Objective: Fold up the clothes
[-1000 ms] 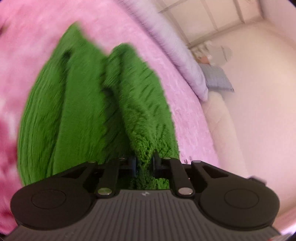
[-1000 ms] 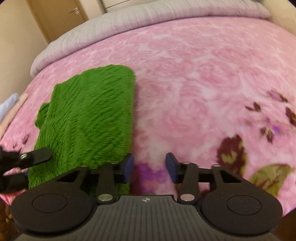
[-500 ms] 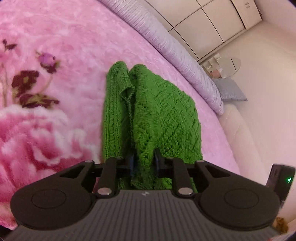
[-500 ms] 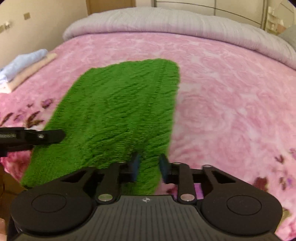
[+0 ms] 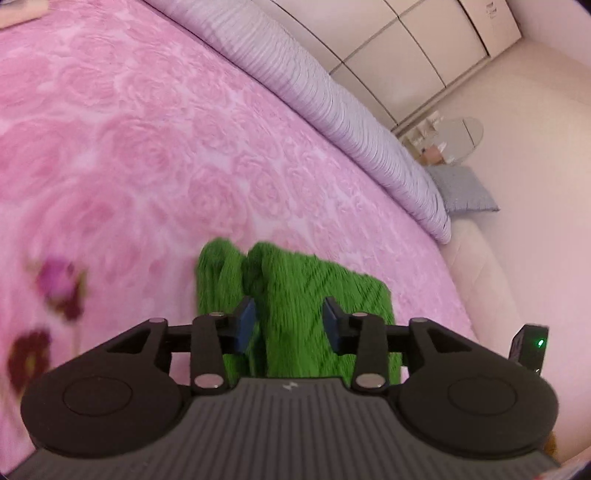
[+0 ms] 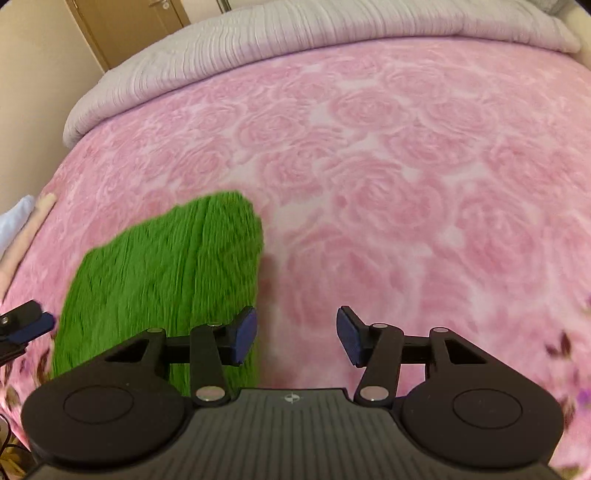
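Note:
A green knitted sweater point(image 5: 295, 302) lies folded on the pink rose-patterned blanket point(image 5: 129, 147). My left gripper point(image 5: 290, 325) is open just above the sweater's near edge, with the knit showing between the jaws. In the right wrist view the sweater point(image 6: 166, 273) lies at the lower left. My right gripper point(image 6: 295, 332) is open and empty over the blanket point(image 6: 369, 184), its left finger at the sweater's right edge. The left gripper's fingertip point(image 6: 29, 321) shows at the far left of that view.
A grey ribbed duvet point(image 5: 332, 110) runs along the far edge of the bed, also in the right wrist view point(image 6: 295, 48). Folded pale cloths point(image 6: 18, 229) lie at the bed's left side. A door point(image 6: 122, 22), wardrobes point(image 5: 424, 48) and a grey cushion point(image 5: 461, 188) lie beyond the bed.
Both grippers have opened and let go of the sweater. They have pulled back toward the near edge, so the sweater now looks smaller and lies flat on the blanket.

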`<state>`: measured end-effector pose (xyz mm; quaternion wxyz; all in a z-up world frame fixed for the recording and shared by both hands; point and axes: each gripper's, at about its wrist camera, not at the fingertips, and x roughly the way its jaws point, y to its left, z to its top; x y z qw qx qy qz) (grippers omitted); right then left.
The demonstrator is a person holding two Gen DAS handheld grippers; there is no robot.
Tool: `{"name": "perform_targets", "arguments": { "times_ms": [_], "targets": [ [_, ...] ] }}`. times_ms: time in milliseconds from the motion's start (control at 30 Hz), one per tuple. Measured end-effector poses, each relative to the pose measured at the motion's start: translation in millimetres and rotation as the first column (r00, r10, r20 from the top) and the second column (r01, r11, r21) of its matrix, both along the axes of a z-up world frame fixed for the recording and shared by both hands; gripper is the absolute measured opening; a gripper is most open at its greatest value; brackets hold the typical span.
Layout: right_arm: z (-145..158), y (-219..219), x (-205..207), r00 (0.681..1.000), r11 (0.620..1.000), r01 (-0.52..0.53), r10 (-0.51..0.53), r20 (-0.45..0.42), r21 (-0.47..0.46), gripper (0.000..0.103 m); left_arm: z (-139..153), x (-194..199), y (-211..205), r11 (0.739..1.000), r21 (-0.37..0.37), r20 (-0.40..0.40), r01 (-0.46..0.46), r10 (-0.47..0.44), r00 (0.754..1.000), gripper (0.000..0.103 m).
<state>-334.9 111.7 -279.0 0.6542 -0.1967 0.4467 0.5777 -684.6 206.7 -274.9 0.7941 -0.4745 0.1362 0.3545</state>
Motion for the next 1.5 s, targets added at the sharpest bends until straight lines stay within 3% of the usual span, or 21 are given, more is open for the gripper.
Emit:
{"name": "perform_targets", "arguments": {
  "times_ms": [133, 233, 300, 400, 533, 633, 767, 833, 900, 1033, 1133, 1233, 1300, 1367, 1500],
  "targets": [
    [0.6, 37.0, -3.1, 0.996, 0.998, -0.039, 0.043, 0.077, -0.051, 0.052, -16.5, 19.2, 30.2, 0.998, -0.048, -0.044, 0.031, -0.033, 0.998, 0.038],
    [-6.2, 60.4, -8.9, 0.988, 0.994, -0.071, 0.082, 0.128, -0.085, 0.052, -33.5, 27.7, 44.7, 0.994, -0.095, 0.004, 0.047, -0.047, 0.999, 0.036],
    [-11.8, 70.1, -13.9, 0.982, 0.991, -0.094, 0.109, 0.152, -0.100, 0.051, -35.5, 28.6, 43.7, 0.997, -0.059, 0.040, 0.052, -0.049, 0.998, 0.009],
    [-12.0, 69.7, -17.0, 0.980, 0.989, -0.117, 0.130, 0.149, -0.089, 0.050, -11.1, 22.5, 20.7, 0.991, 0.120, 0.005, 0.056, -0.057, 0.998, 0.007],
    [-11.5, 65.7, -21.3, 0.982, 0.987, -0.146, 0.152, 0.115, -0.062, 0.049, -6.7, 13.9, 14.0, 0.986, 0.156, -0.062, 0.055, -0.046, 0.997, 0.007],
    [-16.2, 69.0, -29.8, 0.977, 0.986, -0.151, 0.159, 0.142, -0.067, 0.049, -31.1, 14.5, 23.3, 0.992, 0.119, -0.118, 0.049, -0.034, 0.992, 0.009],
    [-20.4, 66.0, -22.5, 0.985, 0.990, -0.131, 0.136, 0.105, -0.054, 0.049, -38.6, 11.1, 25.8, 0.992, 0.119, -0.122, 0.040, -0.025, 0.992, 0.012],
    [-18.2, 58.1, -14.0, 0.992, 0.993, -0.110, 0.112, 0.066, -0.036, 0.052, -29.5, 12.9, 20.1, 0.989, 0.140, -0.166, 0.039, -0.015, 0.986, 0.013],
    [-11.6, 41.2, -5.8, 0.997, 0.997, -0.077, 0.077, 0.021, 0.014, 0.052, -9.3, 10.3, 6.1, 0.978, 0.209, -0.229, 0.007, 0.042, 0.973, 0.021],
    [7.6, -12.2, -5.7, 0.998, 0.988, -0.051, 0.058, -0.040, 0.146, 0.053, 23.6, -3.7, -32.8, 0.964, 0.258, -0.209, -0.071, 0.127, 0.970, 0.022],
    [11.5, -43.5, -16.7, 0.996, 0.979, -0.062, 0.073, -0.047, 0.192, 0.053, 25.0, 17.5, -61.5, 0.969, 0.241, -0.201, 0.057, -0.007, 0.979, 0.022],
    [11.0, -59.5, -28.9, 0.990, 0.972, -0.085, 0.107, -0.089, 0.220, 0.053, 10.2, 40.1, -78.1, 0.966, 0.215, -0.256, 0.140, -0.082, 0.963, 0.025],
    [5.4, -60.5, -40.3, 0.985, 0.971, -0.111, 0.136, -0.108, 0.211, 0.053, -9.3, 40.3, -75.4, 0.977, 0.181, -0.280, 0.114, -0.060, 0.958, 0.030],
    [-9.9, -50.4, -56.2, 0.984, 0.977, -0.151, 0.163, -0.074, 0.148, 0.057, -24.7, 35.8, -72.9, 0.985, 0.154, -0.293, 0.074, -0.026, 0.956, 0.030],
    [-2.4, -52.4, -69.2, 0.982, 0.974, -0.178, 0.184, -0.033, 0.142, 0.057, -0.2, 24.7, -93.4, 0.980, 0.185, -0.362, 0.070, 0.001, 0.932, 0.024]
  ]
}}
